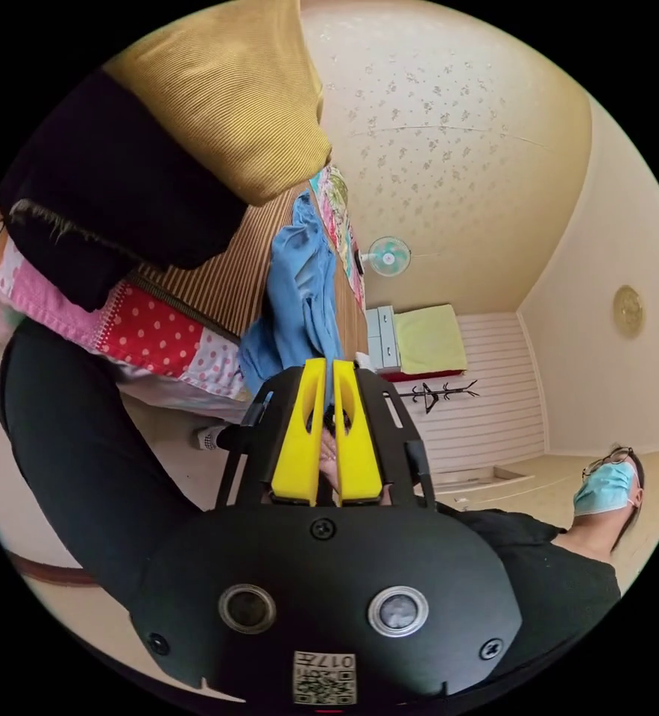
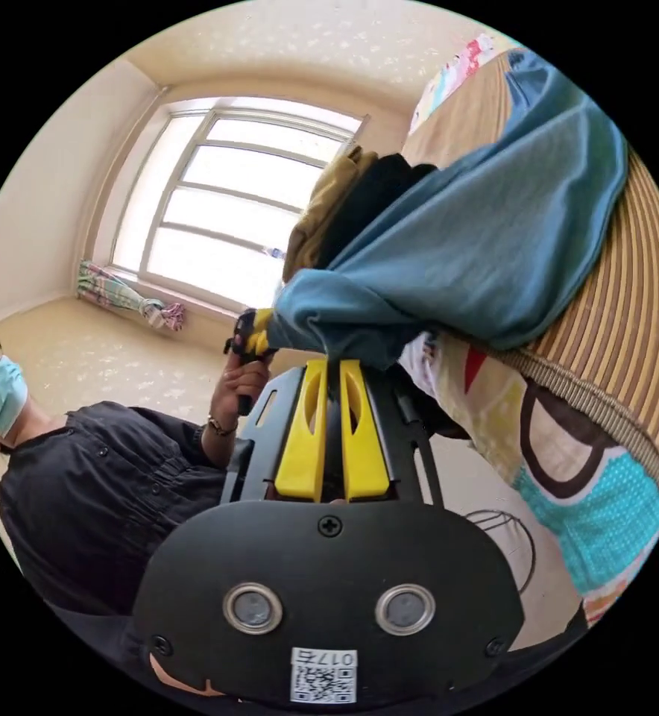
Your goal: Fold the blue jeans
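Both tongs closed on the jeans (image 2: 493, 224): left tongs (image 1: 328, 373) pinching one end, right tongs (image 2: 333, 369) the other. Jeans draped over the bed (image 2: 628, 313) edge, hanging off the near side. Best kept taut, lifted evenly, corners matched before laying flat.
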